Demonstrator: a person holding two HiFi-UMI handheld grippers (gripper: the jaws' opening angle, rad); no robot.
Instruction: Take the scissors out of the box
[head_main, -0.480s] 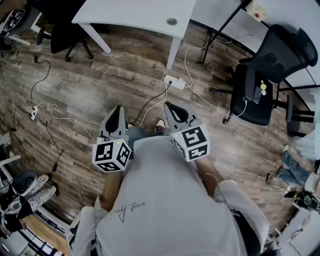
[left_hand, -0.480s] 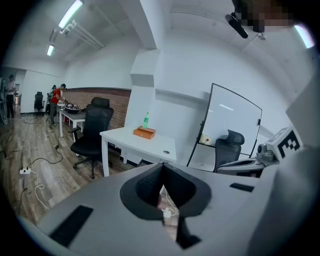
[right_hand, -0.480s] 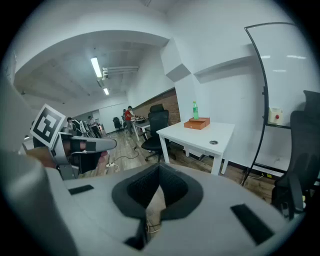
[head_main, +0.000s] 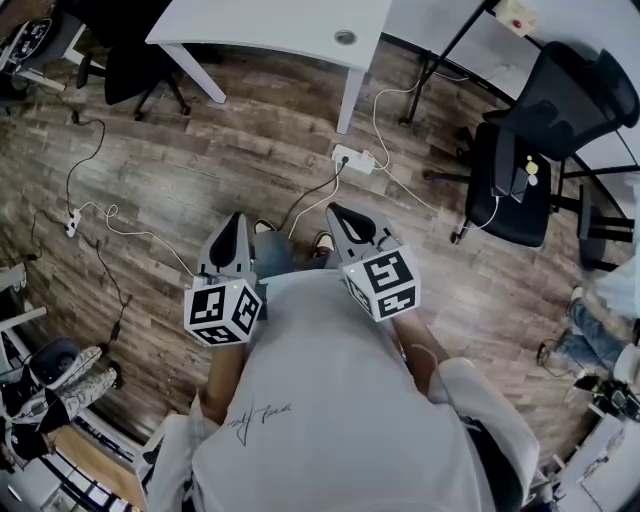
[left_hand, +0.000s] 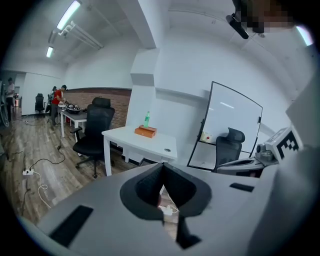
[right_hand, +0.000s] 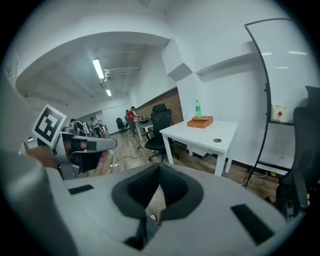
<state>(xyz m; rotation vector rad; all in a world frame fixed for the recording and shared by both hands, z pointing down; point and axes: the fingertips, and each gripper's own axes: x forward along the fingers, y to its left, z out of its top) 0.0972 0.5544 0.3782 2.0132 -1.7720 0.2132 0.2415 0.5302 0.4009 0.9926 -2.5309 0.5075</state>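
Scissors are in no view. An orange-brown box (left_hand: 145, 131) lies on a white table (left_hand: 131, 141) beside a green bottle (left_hand: 147, 119). The right gripper view shows the box (right_hand: 200, 122) and table (right_hand: 207, 135) too, several steps ahead. In the head view only the table's edge (head_main: 270, 25) appears. My left gripper (head_main: 238, 222) and right gripper (head_main: 338, 212) are held side by side at waist height over the wooden floor. Both have their jaws closed with nothing between them, as seen on the left gripper (left_hand: 162, 167) and the right gripper (right_hand: 160, 170).
A black office chair (head_main: 540, 150) stands at the right, another (head_main: 130, 60) at the table's left end. A white power strip (head_main: 352, 158) and cables lie on the floor before the table. A whiteboard (left_hand: 232, 125) stands right of the table. People (left_hand: 59, 97) work far back.
The head view has shifted slightly and a second shoe now shows ahead of the body. Both grippers keep the same pose, jaws closed.
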